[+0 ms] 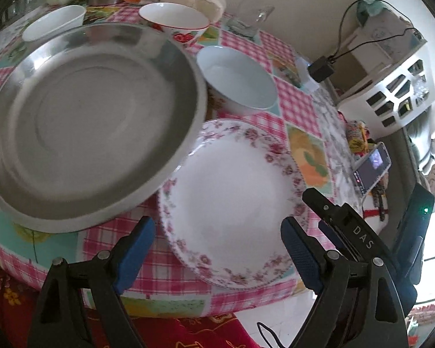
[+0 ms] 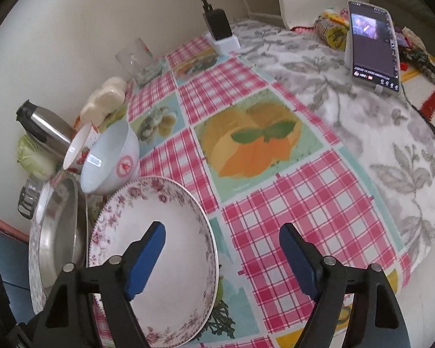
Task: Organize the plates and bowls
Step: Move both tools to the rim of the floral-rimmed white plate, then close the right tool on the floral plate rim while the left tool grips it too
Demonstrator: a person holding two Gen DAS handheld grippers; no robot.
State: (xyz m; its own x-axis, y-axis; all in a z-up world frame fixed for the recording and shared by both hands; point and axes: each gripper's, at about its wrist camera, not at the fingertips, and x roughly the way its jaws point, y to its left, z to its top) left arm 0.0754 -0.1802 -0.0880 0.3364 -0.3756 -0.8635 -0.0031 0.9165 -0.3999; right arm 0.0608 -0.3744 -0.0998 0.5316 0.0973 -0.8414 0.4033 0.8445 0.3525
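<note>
Left wrist view: left gripper (image 1: 217, 249) is spread wide with nothing between the blue pads, hung over the near edge of the floral plate (image 1: 232, 191). Right gripper (image 1: 348, 232) is seen at lower right, just beside that plate's rim. Steel pan (image 1: 89, 121) is set to the left, its rim overlapping the plate's edge. Beyond, a pale bowl (image 1: 240, 78) is placed just behind the plate; a red-rimmed bowl (image 1: 173, 17) and a white bowl (image 1: 54, 20) are farther back, then a glass (image 1: 252, 14). All are set on the checked tablecloth (image 1: 295, 104).

Right wrist view: right gripper (image 2: 221, 255) is held wide, empty, left finger over the plate (image 2: 159, 246), right finger over bare cloth (image 2: 304, 203). Phone (image 2: 374, 46) is propped far right.
</note>
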